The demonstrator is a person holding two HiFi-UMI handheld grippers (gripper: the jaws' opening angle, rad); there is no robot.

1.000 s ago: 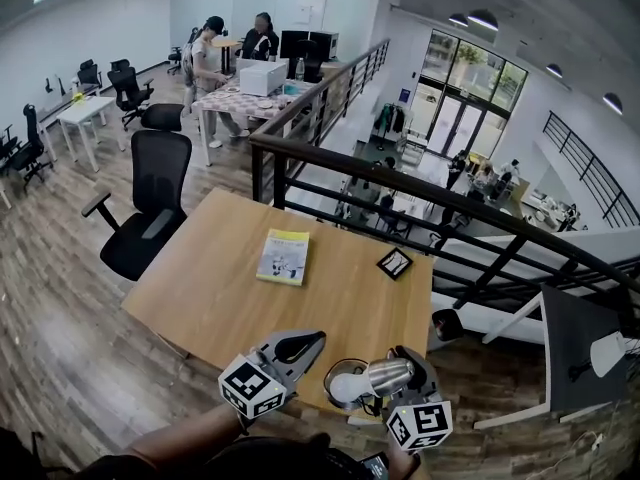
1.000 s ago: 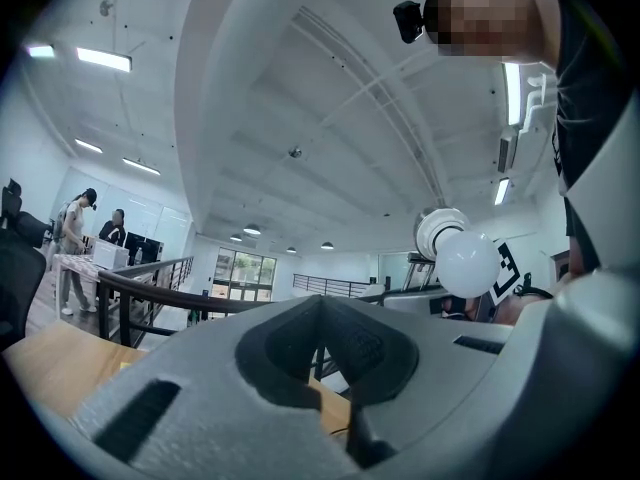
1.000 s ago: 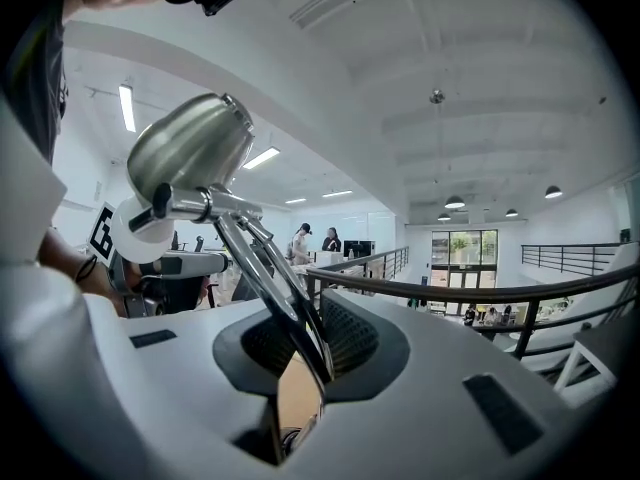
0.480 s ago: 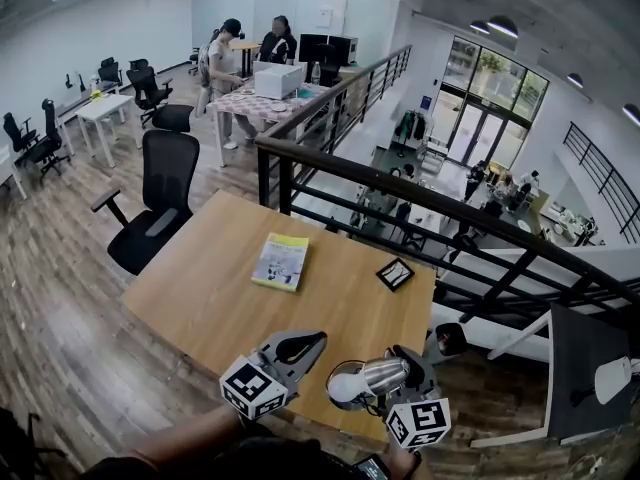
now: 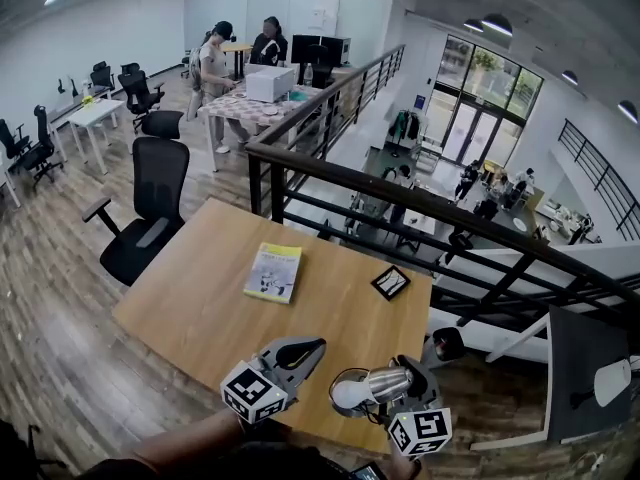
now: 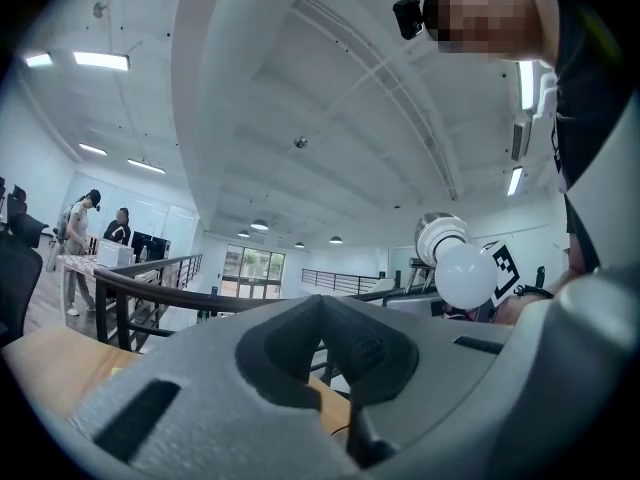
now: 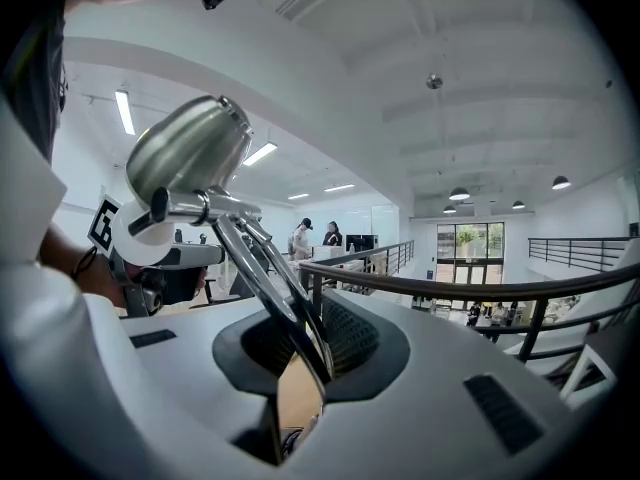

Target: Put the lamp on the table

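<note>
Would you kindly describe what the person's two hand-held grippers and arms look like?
Both the left hand-held gripper and the right hand-held gripper are light grey moulded shells with a dark, ribbed recess at the jaws. Each carries a white cube printed with black square markers. The left forearm is unsleeved; the person's clothing is dark.

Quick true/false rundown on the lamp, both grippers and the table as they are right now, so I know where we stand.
1. The right gripper is shut on the lamp, gripping its thin metal stem. True.
2. The lamp stands on the table. False: it is held in the air, not yet set down.
3. The left gripper holds the book. False: its fingers are together on nothing; the book lies on the table.
4. A black office chair stands at the table's left side. True.
</note>
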